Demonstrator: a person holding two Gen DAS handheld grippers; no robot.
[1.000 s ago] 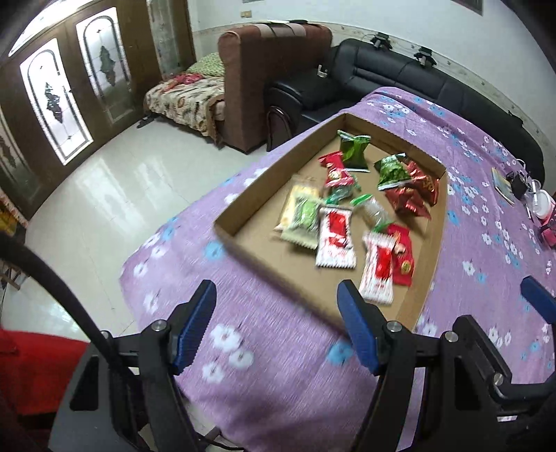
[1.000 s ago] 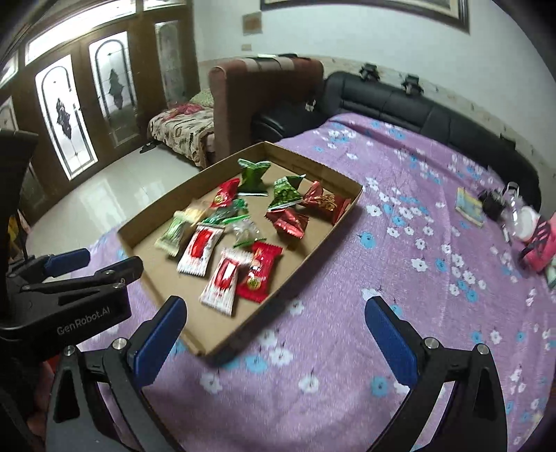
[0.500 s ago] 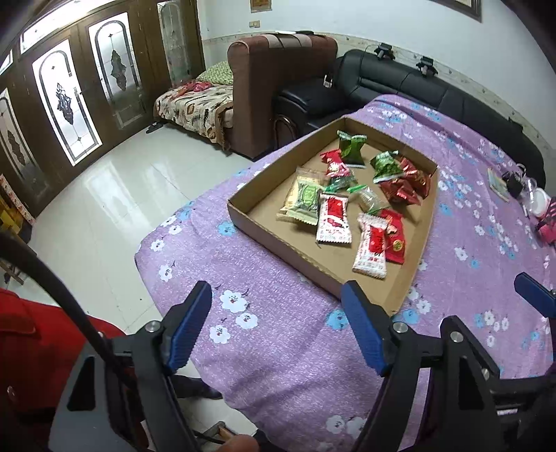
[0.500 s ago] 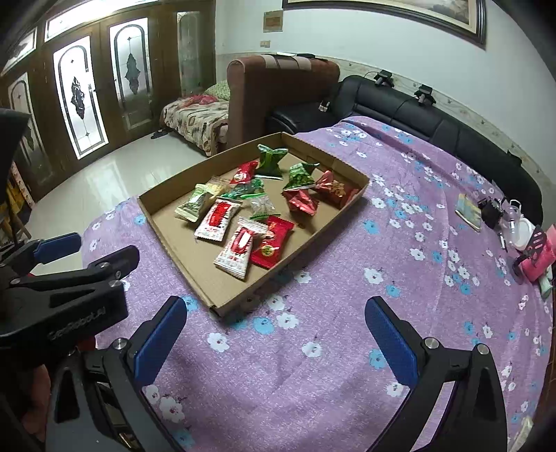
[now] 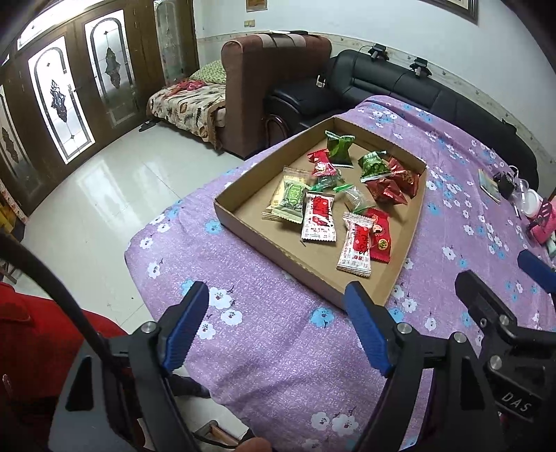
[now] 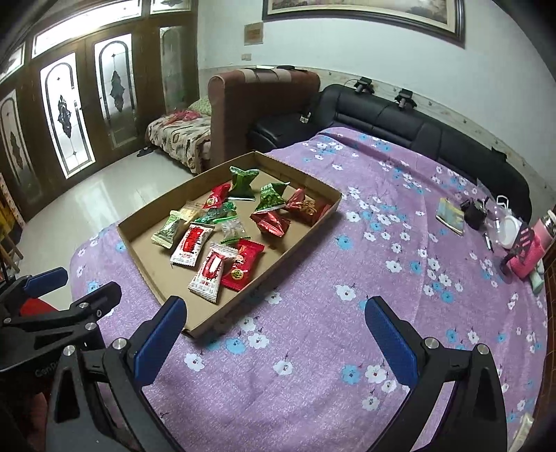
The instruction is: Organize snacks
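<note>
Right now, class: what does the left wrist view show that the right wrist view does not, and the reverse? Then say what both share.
Only the left wrist view: the person's red sleeve at lower left and the left gripper head-on, jaws open and empty, just opened wider.

Only the right wrist view: the framed picture on the wall and the right gripper head-on, open and empty.

Both: the cardboard tray of wrapped snacks on the purple floral cloth, the black sofa, the brown armchair.

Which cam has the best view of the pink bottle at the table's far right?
Right wrist: the pink bottle shows nearly whole, lying on the purple floral tablecloth beside a white lid. Left wrist catches only part of it at the frame edge.
</note>
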